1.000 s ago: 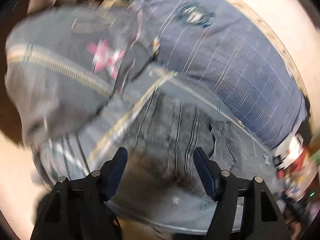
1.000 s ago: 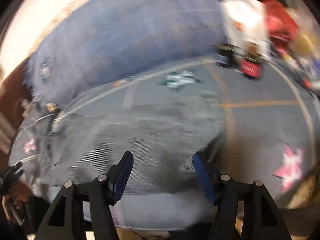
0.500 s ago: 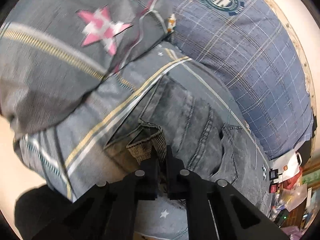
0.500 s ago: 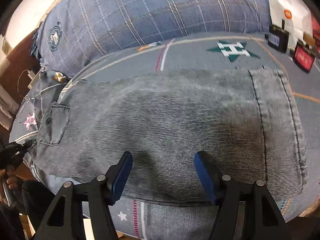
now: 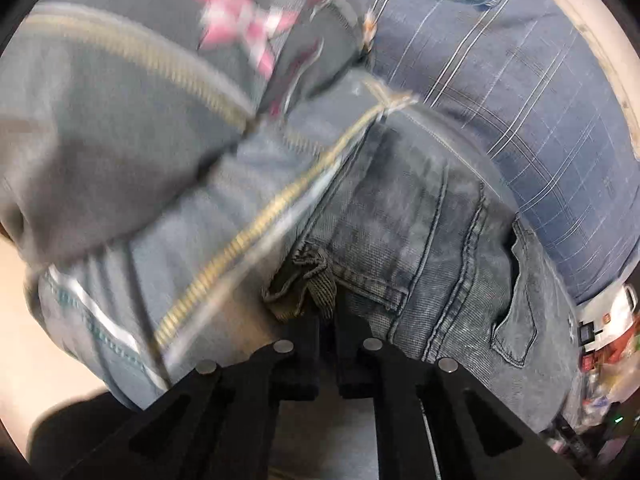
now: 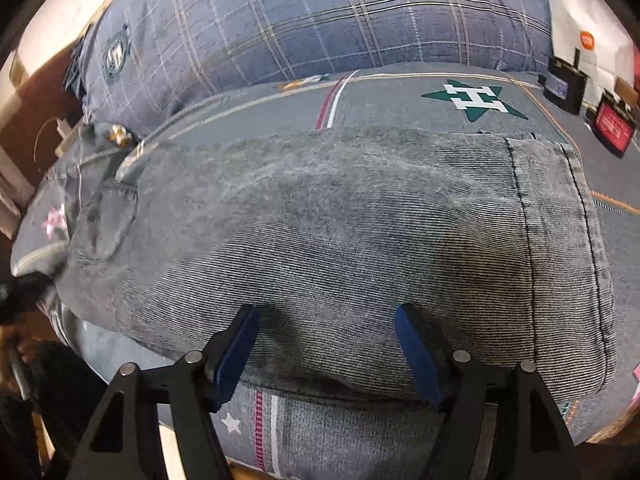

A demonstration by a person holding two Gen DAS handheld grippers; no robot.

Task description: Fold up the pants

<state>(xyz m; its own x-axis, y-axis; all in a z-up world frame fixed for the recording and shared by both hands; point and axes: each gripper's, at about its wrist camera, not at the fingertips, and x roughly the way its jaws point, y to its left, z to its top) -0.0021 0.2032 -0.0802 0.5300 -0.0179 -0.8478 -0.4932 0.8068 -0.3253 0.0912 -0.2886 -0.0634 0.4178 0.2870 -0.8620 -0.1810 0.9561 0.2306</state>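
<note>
Left gripper [image 5: 326, 316] pinches the jeans [image 6: 340, 240] waistband; right gripper [image 6: 326, 344] hovers wide open, empty — grip the hem, then fold evenly.

Faded grey-blue denim pants [image 6: 340, 240], washed paler along the upper edge and stitched in dark thread at the hem, lie on a grey-blue bedsheet [image 6: 400, 96] striped in white, magenta and mustard. A green star with a white letter H [image 6: 474, 100] marks the sheet, and a small white star [image 6: 231, 424] sits near its front edge. Behind is a blue plaid pillow [image 6: 300, 20] crossed with white and tan lines, bearing a round dark-teal crest [image 6: 115, 56]. A grey pillow [image 5: 120, 100] carries a pink-and-white star [image 5: 240, 20] and a mustard stripe. The right hand-held gripper [image 6: 328, 344] is black with blue pads [image 6: 416, 356]; the left hand-held gripper [image 5: 327, 320] is black.
</note>
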